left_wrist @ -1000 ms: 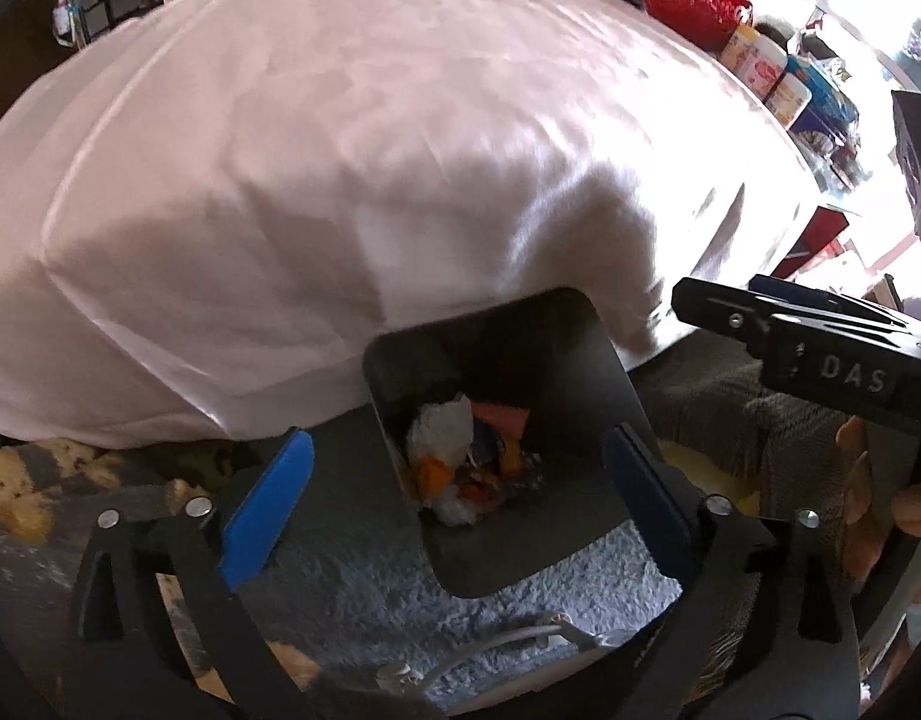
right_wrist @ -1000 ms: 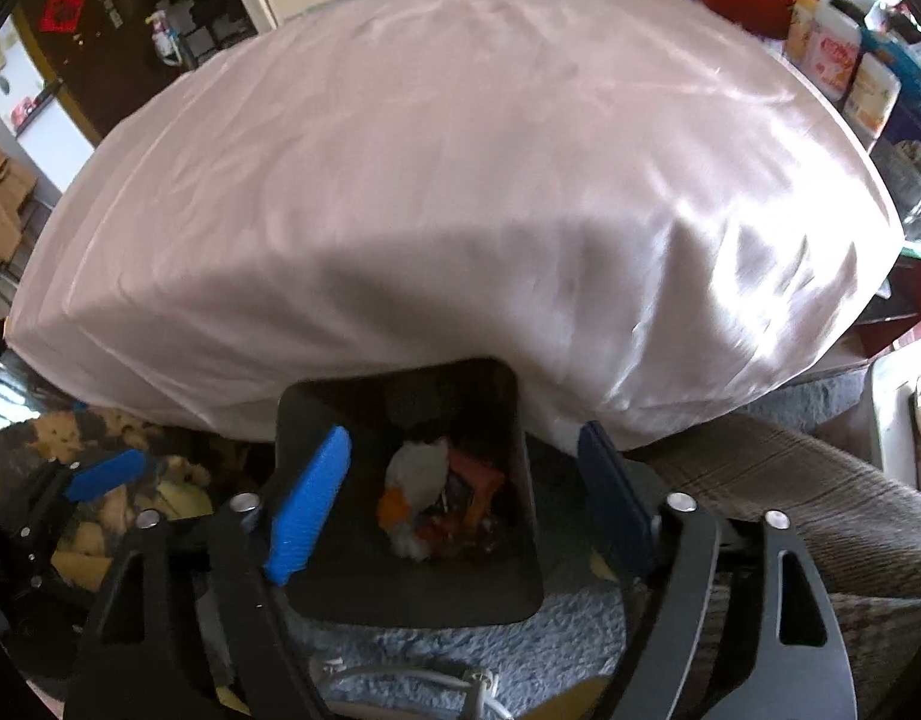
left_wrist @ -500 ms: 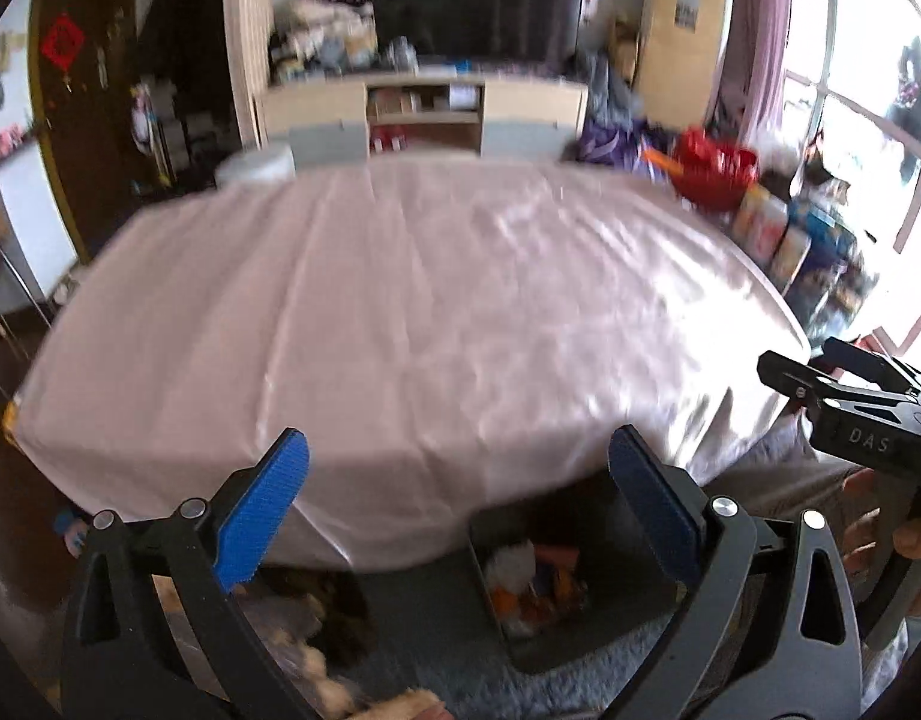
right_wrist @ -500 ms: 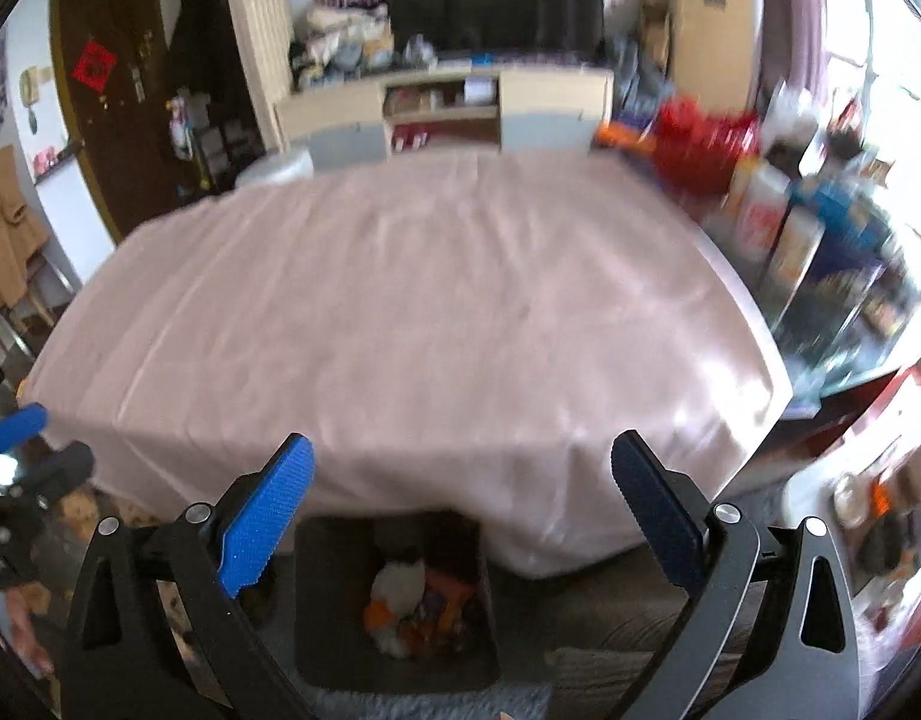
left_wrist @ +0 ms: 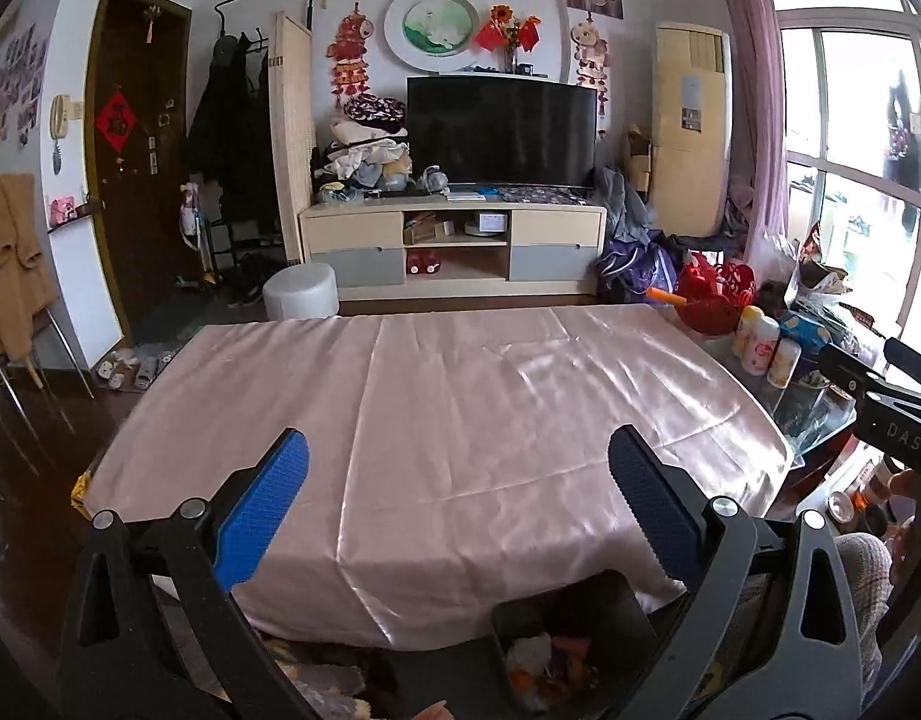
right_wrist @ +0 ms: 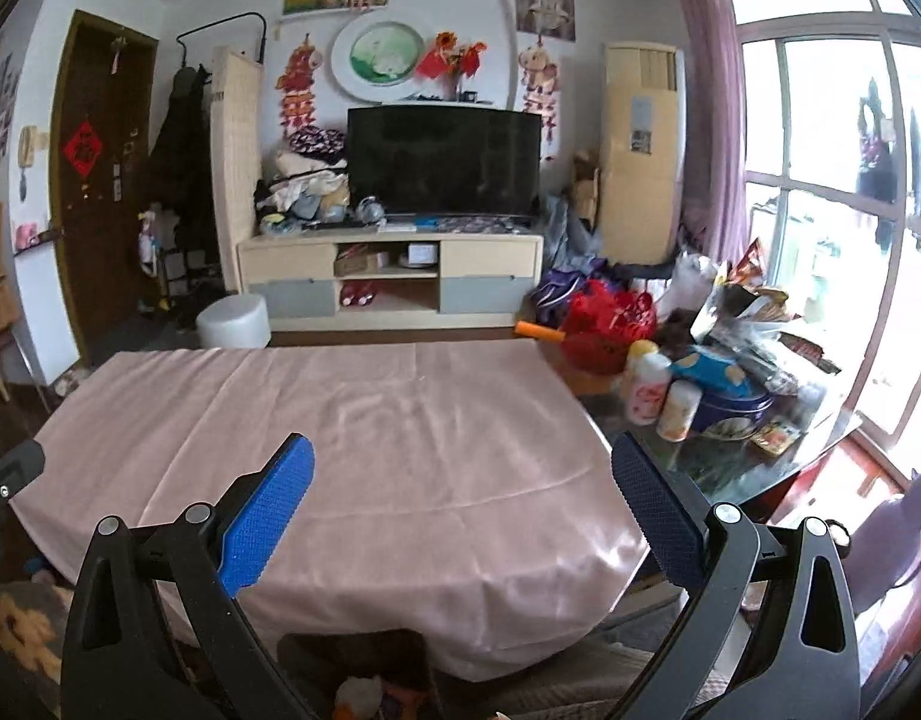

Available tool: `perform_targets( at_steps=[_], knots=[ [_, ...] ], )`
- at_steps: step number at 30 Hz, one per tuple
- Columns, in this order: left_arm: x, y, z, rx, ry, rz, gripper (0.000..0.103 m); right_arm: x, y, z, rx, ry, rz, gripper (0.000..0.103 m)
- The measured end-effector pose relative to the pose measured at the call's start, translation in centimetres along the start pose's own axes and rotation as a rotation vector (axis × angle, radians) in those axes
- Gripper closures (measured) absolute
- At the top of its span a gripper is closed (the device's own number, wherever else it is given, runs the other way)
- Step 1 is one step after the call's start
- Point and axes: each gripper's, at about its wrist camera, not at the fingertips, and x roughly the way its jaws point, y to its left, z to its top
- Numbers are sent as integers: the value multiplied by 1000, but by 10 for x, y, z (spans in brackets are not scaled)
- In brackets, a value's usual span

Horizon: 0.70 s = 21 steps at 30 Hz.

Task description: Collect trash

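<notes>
Two handheld grippers look out over a living room from above a worktop [left_wrist: 460,420] draped in shiny pink cloth. The left gripper [left_wrist: 458,480] has its blue-padded jaws spread wide with nothing between them. The right gripper [right_wrist: 462,486] likewise has its jaws released and empty; in the left wrist view it also shows at the right edge, gripped by a hand [left_wrist: 916,516].

The dark square trash bin [left_wrist: 574,606] sits on the floor at the near edge of the worktop, low in both views and below the jaws, well apart from them. Inside lies crumpled trash [left_wrist: 544,666] in white and orange.

Beyond the worktop stand a television [left_wrist: 501,131] on a low cabinet [left_wrist: 454,249] and a white round stool [left_wrist: 300,299]. Bottles [right_wrist: 658,396] and a red basket [right_wrist: 607,324] crowd a glass side table at the right.
</notes>
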Motion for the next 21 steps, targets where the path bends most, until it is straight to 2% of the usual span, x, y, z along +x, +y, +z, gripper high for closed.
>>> perform_targets(
  at_steps=[7, 21],
  knots=[
    [-14, -4, -1, 8, -28, 26, 8, -13, 9, -2, -3, 8, -15, 3],
    [-17, -2, -5, -12, -11, 6, 8, -15, 11, -10, 6, 35, -1, 3]
  ],
)
